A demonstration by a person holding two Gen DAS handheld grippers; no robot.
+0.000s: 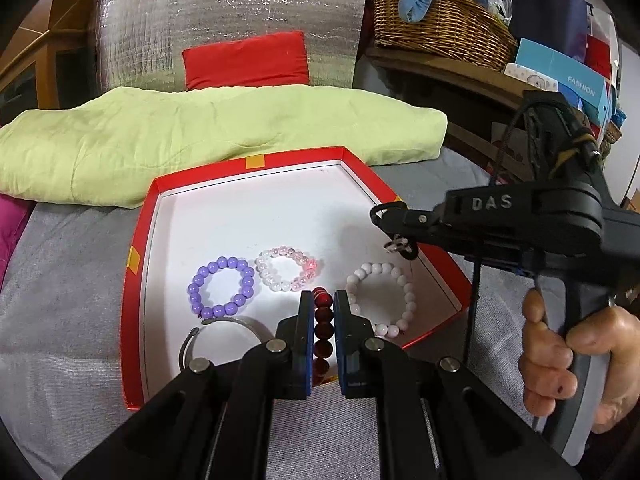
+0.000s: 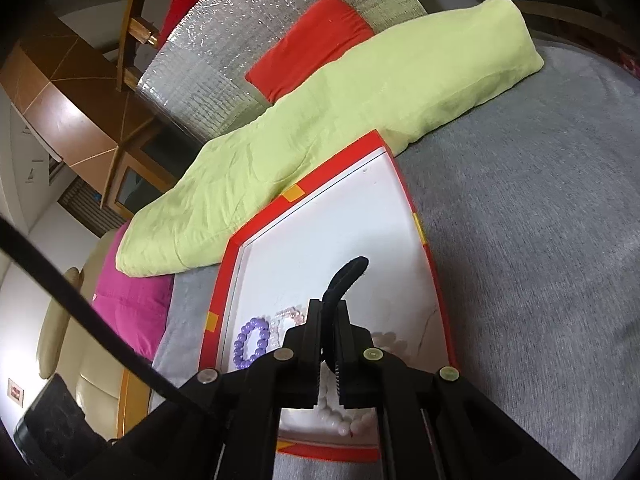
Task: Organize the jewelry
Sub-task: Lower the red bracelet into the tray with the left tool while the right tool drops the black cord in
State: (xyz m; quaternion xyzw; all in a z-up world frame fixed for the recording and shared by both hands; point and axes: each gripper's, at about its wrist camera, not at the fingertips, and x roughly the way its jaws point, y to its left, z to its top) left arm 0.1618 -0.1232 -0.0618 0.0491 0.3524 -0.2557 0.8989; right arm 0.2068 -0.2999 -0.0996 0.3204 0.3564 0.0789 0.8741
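Note:
A red box with a white floor [image 1: 248, 216] lies on the grey bed. In it lie a purple bead bracelet [image 1: 222, 286], a clear pink bead bracelet [image 1: 288, 269], a white bead bracelet [image 1: 386, 298] and a silver bangle [image 1: 224, 330]. My left gripper [image 1: 323, 300] is shut on a dark red bead bracelet [image 1: 323, 320] over the box's near edge. My right gripper [image 1: 394, 222] is shut on a black band with a small charm [image 1: 396, 245], held above the box's right side. In the right wrist view the black band [image 2: 344, 280] sticks up from the gripper [image 2: 329, 308] over the box [image 2: 340, 208].
A light green folded quilt [image 1: 200, 136] lies behind the box, with a red cushion [image 1: 246, 60] and silver foil panel behind it. A wicker basket [image 1: 440, 20] and boxes stand on a shelf at right. A magenta cloth [image 2: 128, 304] lies left of the box.

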